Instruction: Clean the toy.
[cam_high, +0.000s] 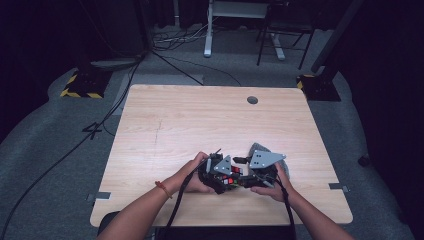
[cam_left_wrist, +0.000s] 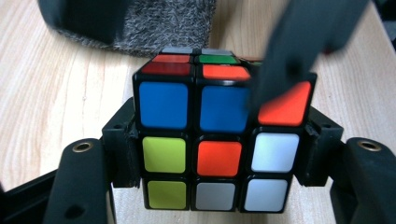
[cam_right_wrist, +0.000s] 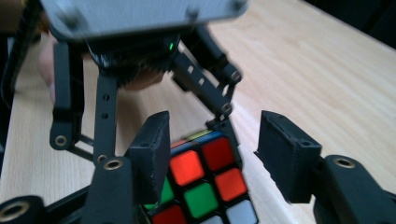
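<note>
A: Clamping the black-framed, colour-stickered plastic puzzle cube (cam_left_wrist: 217, 140) by two opposite sides: left gripper (cam_left_wrist: 217, 154), near the light wood table's (cam_high: 200, 115) front edge.

B: Right gripper (cam_right_wrist: 210, 154)?

A: Jaws apart, straddling the cube's top layer from the opposite side, probably not gripping yet. No containers; grey knit cloth (cam_left_wrist: 154, 28) lies behind.

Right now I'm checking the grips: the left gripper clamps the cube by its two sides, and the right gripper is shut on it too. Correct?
Not quite. The left gripper does clamp the cube by its two sides. But the right gripper is open: in the right gripper view one pad meets the cube, while the other stands clear of it.
</note>
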